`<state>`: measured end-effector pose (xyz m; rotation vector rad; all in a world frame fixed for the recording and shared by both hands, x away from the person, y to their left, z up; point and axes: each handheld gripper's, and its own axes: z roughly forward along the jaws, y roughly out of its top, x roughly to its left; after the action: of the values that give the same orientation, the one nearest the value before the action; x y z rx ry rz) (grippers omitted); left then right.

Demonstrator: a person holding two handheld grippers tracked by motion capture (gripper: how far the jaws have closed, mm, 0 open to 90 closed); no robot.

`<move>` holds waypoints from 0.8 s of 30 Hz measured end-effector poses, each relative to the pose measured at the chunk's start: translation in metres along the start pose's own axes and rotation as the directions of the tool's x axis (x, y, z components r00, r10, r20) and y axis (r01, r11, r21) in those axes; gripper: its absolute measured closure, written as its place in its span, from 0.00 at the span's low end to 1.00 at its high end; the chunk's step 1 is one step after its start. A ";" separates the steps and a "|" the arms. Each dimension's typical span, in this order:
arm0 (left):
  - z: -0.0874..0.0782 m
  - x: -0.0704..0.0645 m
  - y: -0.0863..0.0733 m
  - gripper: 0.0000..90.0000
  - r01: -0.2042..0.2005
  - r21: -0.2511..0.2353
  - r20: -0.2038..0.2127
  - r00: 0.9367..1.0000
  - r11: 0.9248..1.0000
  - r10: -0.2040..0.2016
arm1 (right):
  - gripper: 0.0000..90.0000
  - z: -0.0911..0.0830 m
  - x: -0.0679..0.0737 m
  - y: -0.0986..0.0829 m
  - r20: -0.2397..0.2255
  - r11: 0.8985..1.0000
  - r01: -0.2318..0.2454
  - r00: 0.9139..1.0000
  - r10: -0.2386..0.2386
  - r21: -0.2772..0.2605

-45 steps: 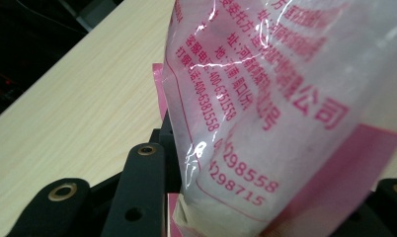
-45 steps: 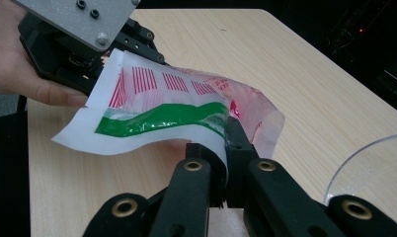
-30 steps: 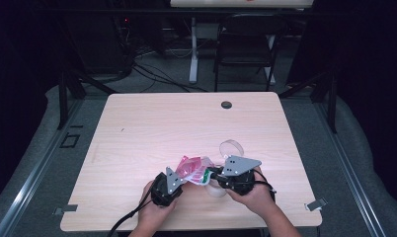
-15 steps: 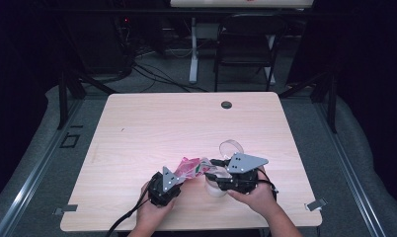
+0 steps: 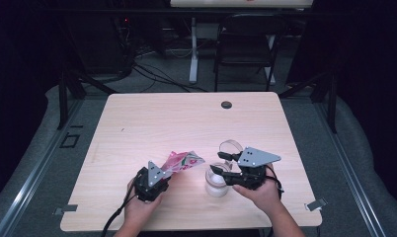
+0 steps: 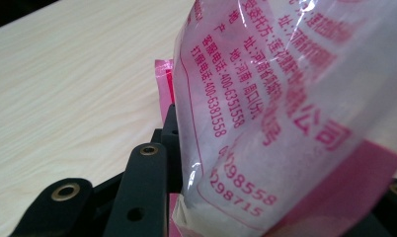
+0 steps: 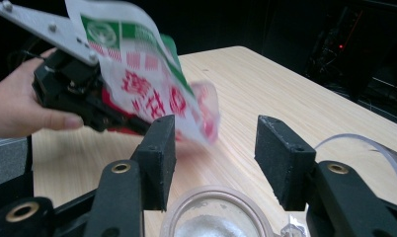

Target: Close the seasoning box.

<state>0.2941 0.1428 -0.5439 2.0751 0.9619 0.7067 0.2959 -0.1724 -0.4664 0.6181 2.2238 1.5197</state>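
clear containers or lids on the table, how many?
2. An open clear jar with white contents sits under the right claw. A clear round lid lies just beyond it. None look hidden.

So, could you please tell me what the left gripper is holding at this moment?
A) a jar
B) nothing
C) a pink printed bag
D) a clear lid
C: the left gripper is shut on the pink printed bag, which sticks up from between its jaws in its own view.
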 end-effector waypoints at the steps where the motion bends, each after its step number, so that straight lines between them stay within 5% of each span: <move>1: 0.000 0.000 0.000 0.75 0.000 0.000 0.000 1.000 1.000 0.000 | 0.56 0.000 0.000 0.000 -0.001 1.000 0.000 1.000 0.000 0.000; 16: -0.021 0.052 -0.017 0.75 0.073 0.043 -0.148 0.987 0.996 -0.066 | 0.59 -0.002 -0.003 -0.002 0.012 1.000 -0.004 1.000 0.004 0.008; 24: -0.034 0.081 -0.038 0.75 0.141 0.036 -0.250 0.960 0.989 -0.128 | 0.61 -0.003 -0.008 -0.005 0.042 0.999 -0.037 0.998 0.036 0.021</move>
<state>0.3012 0.2383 -0.5406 1.9755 1.2605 0.8905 0.3003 -0.1812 -0.4696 0.6946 2.2126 1.4882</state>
